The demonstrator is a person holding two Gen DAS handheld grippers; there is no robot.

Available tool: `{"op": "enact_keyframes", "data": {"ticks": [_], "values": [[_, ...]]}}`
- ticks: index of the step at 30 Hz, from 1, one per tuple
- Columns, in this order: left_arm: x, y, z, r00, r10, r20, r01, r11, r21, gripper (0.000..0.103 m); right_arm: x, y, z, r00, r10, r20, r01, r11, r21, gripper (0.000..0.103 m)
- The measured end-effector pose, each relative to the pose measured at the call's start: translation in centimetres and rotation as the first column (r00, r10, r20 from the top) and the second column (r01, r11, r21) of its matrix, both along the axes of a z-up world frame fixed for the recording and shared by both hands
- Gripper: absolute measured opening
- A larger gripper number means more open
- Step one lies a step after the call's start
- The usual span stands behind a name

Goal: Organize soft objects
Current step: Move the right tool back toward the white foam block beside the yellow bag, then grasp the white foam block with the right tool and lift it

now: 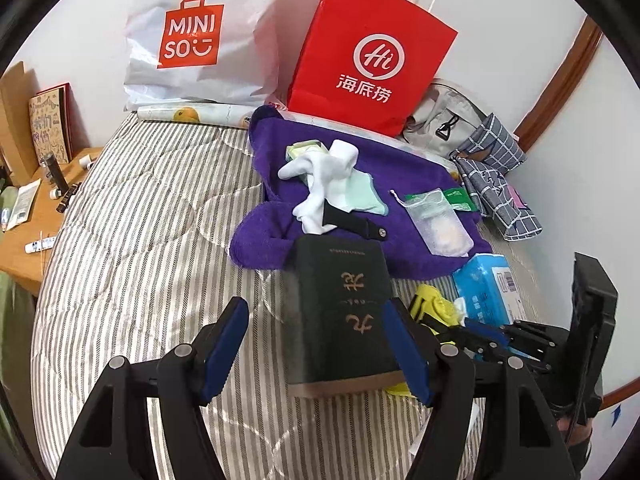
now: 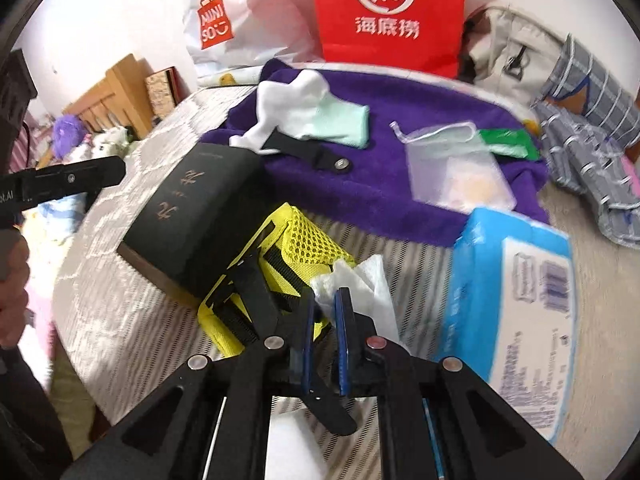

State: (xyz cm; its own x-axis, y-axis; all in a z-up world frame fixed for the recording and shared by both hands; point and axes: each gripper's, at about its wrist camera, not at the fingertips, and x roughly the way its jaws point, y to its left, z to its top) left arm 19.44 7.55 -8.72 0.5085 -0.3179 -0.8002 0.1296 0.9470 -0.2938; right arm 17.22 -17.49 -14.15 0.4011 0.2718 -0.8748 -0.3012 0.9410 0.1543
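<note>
The right gripper [image 2: 326, 320] was pinched nearly shut on a white tissue [image 2: 360, 276] just beside the black book [image 2: 196, 216]. The left gripper [image 1: 316, 344] stood wide astride that book (contact unclear). Next, judged: lift the tissue clear. Beyond the book lay one purple towel [image 1: 352, 200] and one white sock [image 1: 320, 176].

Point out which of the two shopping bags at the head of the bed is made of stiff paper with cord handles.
The red bag, right of the white plastic bag. It stands upright with flat, creased sides and white cord handles; the white one is crumpled, soft plastic.
</note>
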Motion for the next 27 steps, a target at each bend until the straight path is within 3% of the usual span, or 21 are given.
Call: {"op": "enact_keyframes", "data": {"ticks": [6, 10, 17, 19, 21, 27], "values": [[-0.8, -0.4, 0.0, 1.0, 0.001, -0.003, -0.001, 1.0, 0.008, 0.068, -0.1, -1.0, -0.7, 0.999, -0.016, -0.036, 0.018, 0.999, 0.051, 0.014], [-1.2, -0.8, -0.2, 1.0, -0.011, -0.009, 0.011, 1.0, 0.011, 0.068, -0.6, -1.6, -0.1, 0.999, -0.032, 0.0, 0.032, 0.997, 0.076, 0.007], [-1.8, -1.6, -0.2, 1.0, -0.031, -0.006, 0.031, 0.999, 0.014, 0.068, -2.9, -1.5, 0.5, 1.0, -0.023, 0.007, 0.023, 1.0, -0.007, 0.009], [-1.9, -1.7, -0.3, 0.999, -0.035, -0.007, 0.035, 0.999, 0.013, 0.068, -4.3, -1.4, 0.5, 1.0, -0.006, 0.006, 0.006, 1.0, -0.004, 0.02], [-2.0, -1.9, -0.5, 0.999, -0.036, -0.011, 0.036, 0.999, 0.011, 0.068, -5.7, -1.2, 0.3, 1.0, -0.01, -0.015, 0.01, 1.0, -0.013, 0.047], [-2.9, -2.5, -0.4, 0.998, -0.056, -0.004, 0.056, 0.998, 0.001, 0.068, -9.5, -0.9, -0.4, 0.995, -0.059, -0.078, 0.066, 0.994, 0.083, 0.069]]}}
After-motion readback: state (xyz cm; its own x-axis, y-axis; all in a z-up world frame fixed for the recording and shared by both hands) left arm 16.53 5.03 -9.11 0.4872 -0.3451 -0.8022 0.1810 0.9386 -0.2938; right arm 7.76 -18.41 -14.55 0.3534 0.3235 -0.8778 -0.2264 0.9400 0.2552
